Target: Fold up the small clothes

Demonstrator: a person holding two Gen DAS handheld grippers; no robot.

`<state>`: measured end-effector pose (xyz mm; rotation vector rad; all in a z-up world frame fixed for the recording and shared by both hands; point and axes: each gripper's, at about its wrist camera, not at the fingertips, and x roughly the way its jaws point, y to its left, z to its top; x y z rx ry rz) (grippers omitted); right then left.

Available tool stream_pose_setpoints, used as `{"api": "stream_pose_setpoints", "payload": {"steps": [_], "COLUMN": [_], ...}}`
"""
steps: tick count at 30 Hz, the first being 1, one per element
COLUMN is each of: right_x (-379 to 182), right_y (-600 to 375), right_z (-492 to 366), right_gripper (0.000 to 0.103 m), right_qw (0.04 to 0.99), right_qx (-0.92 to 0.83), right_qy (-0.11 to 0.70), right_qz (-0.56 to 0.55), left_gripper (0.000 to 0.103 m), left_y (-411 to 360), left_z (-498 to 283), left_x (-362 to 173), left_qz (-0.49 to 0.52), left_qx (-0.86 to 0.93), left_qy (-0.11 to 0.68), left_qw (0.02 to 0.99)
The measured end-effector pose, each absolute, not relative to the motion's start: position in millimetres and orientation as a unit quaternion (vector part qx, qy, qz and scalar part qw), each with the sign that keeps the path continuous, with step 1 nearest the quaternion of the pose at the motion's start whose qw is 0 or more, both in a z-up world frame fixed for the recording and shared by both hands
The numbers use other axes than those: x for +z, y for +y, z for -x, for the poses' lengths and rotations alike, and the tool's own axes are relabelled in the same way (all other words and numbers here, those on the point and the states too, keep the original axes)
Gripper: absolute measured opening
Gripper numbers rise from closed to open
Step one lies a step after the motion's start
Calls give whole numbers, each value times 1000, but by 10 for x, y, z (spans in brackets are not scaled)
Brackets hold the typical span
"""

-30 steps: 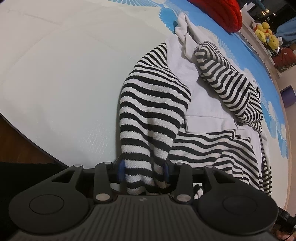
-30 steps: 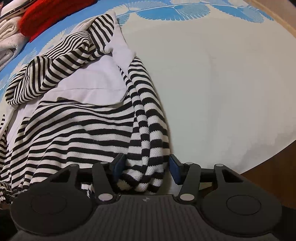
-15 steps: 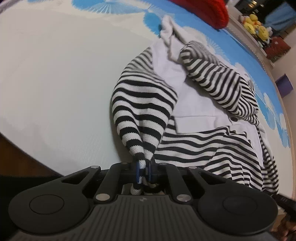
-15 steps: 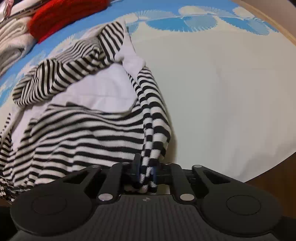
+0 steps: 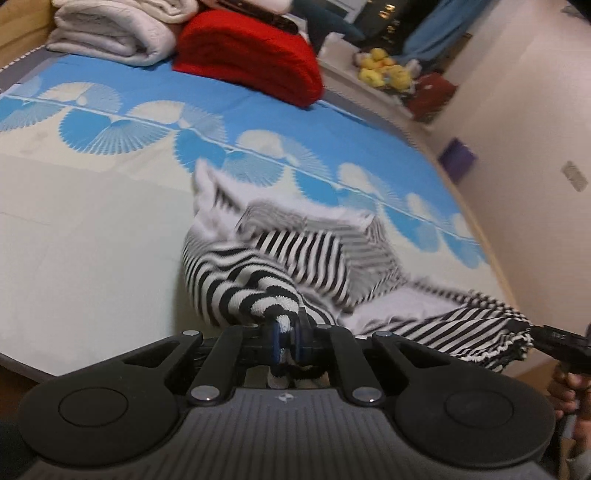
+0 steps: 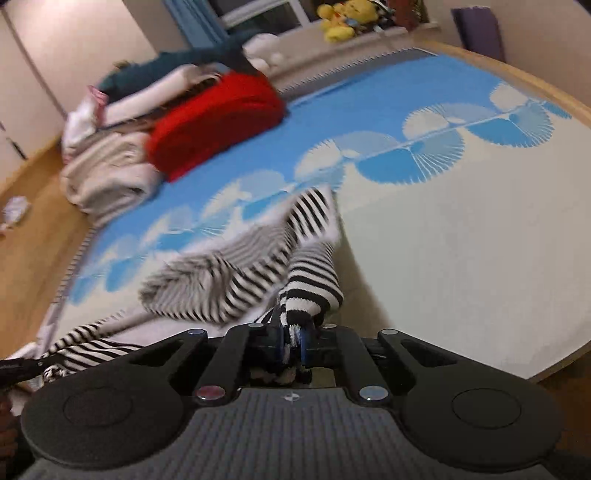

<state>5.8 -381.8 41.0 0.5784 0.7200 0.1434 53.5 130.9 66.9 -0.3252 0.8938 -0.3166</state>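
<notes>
A mattress (image 5: 92, 229) with a blue-and-white fan-print sheet bears a red folded blanket (image 5: 247, 55) and white bedding (image 5: 110, 33) at its far end. The striped knit garment (image 5: 280, 258) hangs lifted above it, blurred. The left gripper (image 5: 287, 341) and right gripper (image 6: 293, 341) both tilt downward, each with its jaws just pinched tight on a striped edge. No writing is legible.

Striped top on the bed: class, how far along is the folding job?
Done: nothing folded yet; the striped top is bunched and partly lifted off the bed. In hand: the left gripper and right gripper each pinch striped fabric at one end. Left: spreading it flat and making every fold.
</notes>
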Motion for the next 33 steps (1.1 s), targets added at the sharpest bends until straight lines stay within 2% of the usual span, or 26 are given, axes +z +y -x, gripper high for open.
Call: {"api": "stream_pose_setpoints", "payload": {"steps": [5, 13, 16, 17, 18, 20, 22, 23, 24, 26, 28, 31, 33], "right_x": [433, -34, -276, -380, -459, -617, -713, -715, -716, -751, -846, -893, -799], "right_y": [-3971, -3884, -3876, -3894, -3900, -3885, -3847, -3870, -3899, -3971, -4120, -4349, -4388], "right_z": [-106, -1781, -2403, -2552, -2611, -2639, -2692, -2702, -2714, -2738, -2735, -2660, -2639], "right_gripper": [7, 8, 15, 15, 15, 18, 19, 22, 30, 34, 48, 48, 48], "right_qw": [882, 870, 862, 857, 858, 864, 861, 860, 860, 853, 831, 807, 828], "right_qx": [85, 85, 65, 55, 50, 48, 38, 40, 49, 52, 38, 15, 13], "right_qy": [351, 392, 404, 406, 402, 392, 419, 417, 406, 403, 400, 374, 354], "right_qz": [-303, -285, -298, -313, -316, -311, -286, -291, -304, -328, -385, -456, -435], "left_gripper": [8, 9, 22, 36, 43, 43, 47, 55, 62, 64, 64, 65, 66], "left_y": [1382, 1538, 1748, 1813, 1885, 1978, 1932, 1861, 1768, 1564, 1366, 1180, 1119], "left_z": [-892, -2467, -2810, -2857, -2875, -2879, -2859, -2857, -2840, -2845, -2793, -2769, -2787], "left_x": [545, -170, -381, -416, -441, -418, -327, -304, -296, -327, -343, -349, -360], "left_qz": [184, 238, 298, 307, 314, 319, 295, 267, 238, 176, 135, 84, 58], "left_qx": [-149, -74, -52, -45, -33, -29, -49, -64, -81, -107, -116, -121, -100], "left_qy": [451, 505, 491, 484, 481, 473, 461, 460, 462, 477, 479, 465, 457], "left_qw": [861, 826, 817, 818, 818, 821, 835, 844, 850, 854, 860, 873, 882]}}
